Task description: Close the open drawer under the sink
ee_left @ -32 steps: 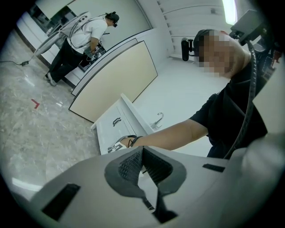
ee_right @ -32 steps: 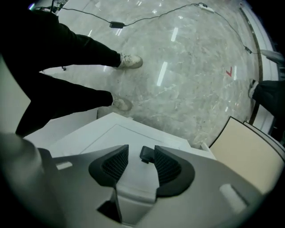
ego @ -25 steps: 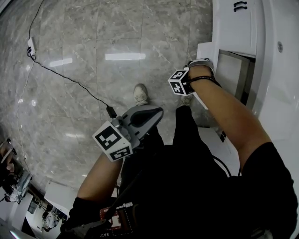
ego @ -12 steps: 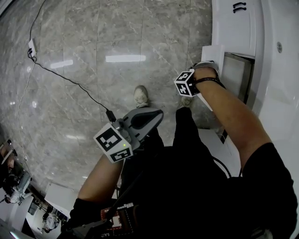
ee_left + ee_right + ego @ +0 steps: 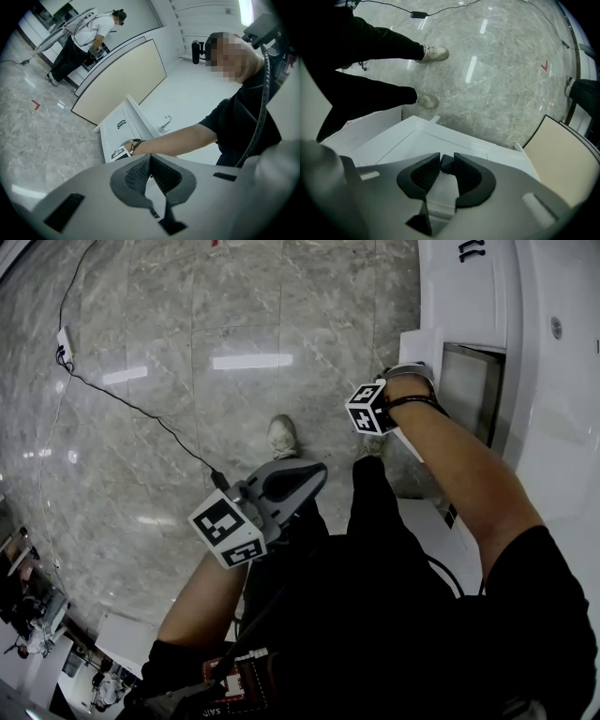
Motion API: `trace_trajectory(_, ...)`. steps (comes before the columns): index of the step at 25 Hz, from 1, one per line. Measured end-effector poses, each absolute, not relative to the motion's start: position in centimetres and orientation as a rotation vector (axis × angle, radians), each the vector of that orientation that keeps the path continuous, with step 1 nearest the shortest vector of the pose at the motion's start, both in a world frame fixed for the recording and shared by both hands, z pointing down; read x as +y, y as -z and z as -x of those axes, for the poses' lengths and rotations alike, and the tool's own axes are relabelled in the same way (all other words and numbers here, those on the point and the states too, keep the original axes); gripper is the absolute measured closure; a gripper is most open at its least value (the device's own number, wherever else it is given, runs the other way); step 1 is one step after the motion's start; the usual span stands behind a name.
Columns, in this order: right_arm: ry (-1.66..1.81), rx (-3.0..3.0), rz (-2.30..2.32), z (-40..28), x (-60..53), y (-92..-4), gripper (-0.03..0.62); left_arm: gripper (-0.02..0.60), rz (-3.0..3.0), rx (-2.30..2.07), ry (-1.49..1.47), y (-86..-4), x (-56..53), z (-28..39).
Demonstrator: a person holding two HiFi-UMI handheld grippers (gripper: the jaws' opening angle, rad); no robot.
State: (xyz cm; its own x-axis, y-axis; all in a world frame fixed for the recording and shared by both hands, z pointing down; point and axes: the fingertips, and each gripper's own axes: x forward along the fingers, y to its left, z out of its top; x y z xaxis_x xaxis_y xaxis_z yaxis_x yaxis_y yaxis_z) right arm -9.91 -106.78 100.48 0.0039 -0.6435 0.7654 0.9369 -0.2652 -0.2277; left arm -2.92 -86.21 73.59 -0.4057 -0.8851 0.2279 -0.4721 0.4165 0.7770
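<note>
left gripper (image 5: 314, 470): nearest, tight to the body, about 7 o'clock of centre in the head view. marker cube faces the wearer. its fingers (image 5: 135, 175) meet at the tips with nothing between them. they aim roughly level toward the sink unit.

right gripper (image 5: 446, 157): further out, 1 o'clock in the head view, on an outstretched bare arm, tilted down. its fingers (image 5: 423, 176) have just been closing. a small dark handle (image 5: 446, 164) sits between the tips, and the pads lie against it on both sides, a narrow grip.

drawer (image 5: 469, 390): open, pulled out from the white unit at 1 to 2 o'clock in the head view. its grey inside shows. the handle is on its white front, which fills the lower half of the right gripper view.

sink top (image 5: 562, 446): white, runs along the 3 o'clock edge, above the drawer. faucet (image 5: 165, 124) on it, beyond the arm.

floor (image 5: 187, 381): grey marble, glossy. a shoe (image 5: 282, 430) at 12 o'clock of centre. black cable (image 5: 141, 409) trails off toward 10 o'clock.

far: a second person (image 5: 89, 35) bent over a counter, 11 o'clock in the left gripper view.
</note>
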Motion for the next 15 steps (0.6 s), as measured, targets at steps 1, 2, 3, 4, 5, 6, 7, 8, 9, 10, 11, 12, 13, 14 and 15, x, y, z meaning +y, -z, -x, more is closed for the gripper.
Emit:
trace_trajectory(1,1.597,-0.421,0.953,9.9,-106.9,-100.4,0.503,0.581,-1.149,-2.029,0.83,-73.6,-86.4,2.8)
trace_trajectory(2,1.597,-0.423,0.951,9.9,-107.1,-100.4,0.503,0.581,-1.153,-2.024,0.829,-73.6,-86.6,2.7)
trace_trajectory(3,1.595,-0.427,0.95,9.8,-107.2,-100.4,0.505,0.581,-1.156,-2.018,0.828,-73.6,-86.7,2.6)
trace_trajectory(4,1.59,-0.432,0.949,9.8,-107.4,-100.4,0.505,0.581,-1.159,-2.014,0.828,-73.6,-86.9,2.6)
trace_trajectory(5,1.584,-0.439,0.949,9.8,-107.5,-100.4,0.505,0.581,-1.162,-2.012,0.827,-73.5,-87.0,2.5)
trace_trajectory(6,1.578,-0.445,0.947,9.9,-107.7,-100.3,0.503,0.581,-1.164,-2.01,0.827,-73.4,-87.1,2.6)
trace_trajectory(7,1.573,-0.449,0.946,9.9,-107.8,-100.2,0.503,0.581,-1.166,-2.01,0.827,-73.3,-87.3,2.6)
trace_trajectory(8,1.57,-0.451,0.945,9.9,-108.0,-100.1,0.503,0.581,-1.168,-2.009,0.826,-73.3,-87.4,2.7)
trace_trajectory(9,1.568,-0.451,0.944,9.9,-108.2,-100.1,0.503,0.581,-1.169,-2.008,0.825,-73.3,-87.5,2.7)
trace_trajectory(10,1.567,-0.451,0.942,9.9,-108.4,-100.2,0.503,0.581,-1.171,-2.006,0.823,-73.3,-87.6,2.7)
trace_trajectory(11,1.566,-0.451,0.94,9.9,-108.6,-100.2,0.504,0.581,-1.172,-2.004,0.821,-73.4,-87.7,2.7)
trace_trajectory(12,1.565,-0.451,0.937,9.9,-108.8,-100.2,0.503,0.581,-1.174,-2.003,0.818,-73.4,-87.8,2.7)
trace_trajectory(13,1.563,-0.451,0.935,10.0,-109.0,-100.2,0.503,0.581,-1.176,-2.002,0.816,-73.4,-87.9,2.7)
trace_trajectory(14,1.561,-0.452,0.933,10.0,-109.2,-100.2,0.503,0.581,-1.178,-2.001,0.815,-73.4,-88.0,2.7)
trace_trajectory(15,1.558,-0.454,0.932,10.0,-109.4,-100.2,0.503,0.581,-1.179,-2.0,0.814,-73.4,-88.1,2.8)
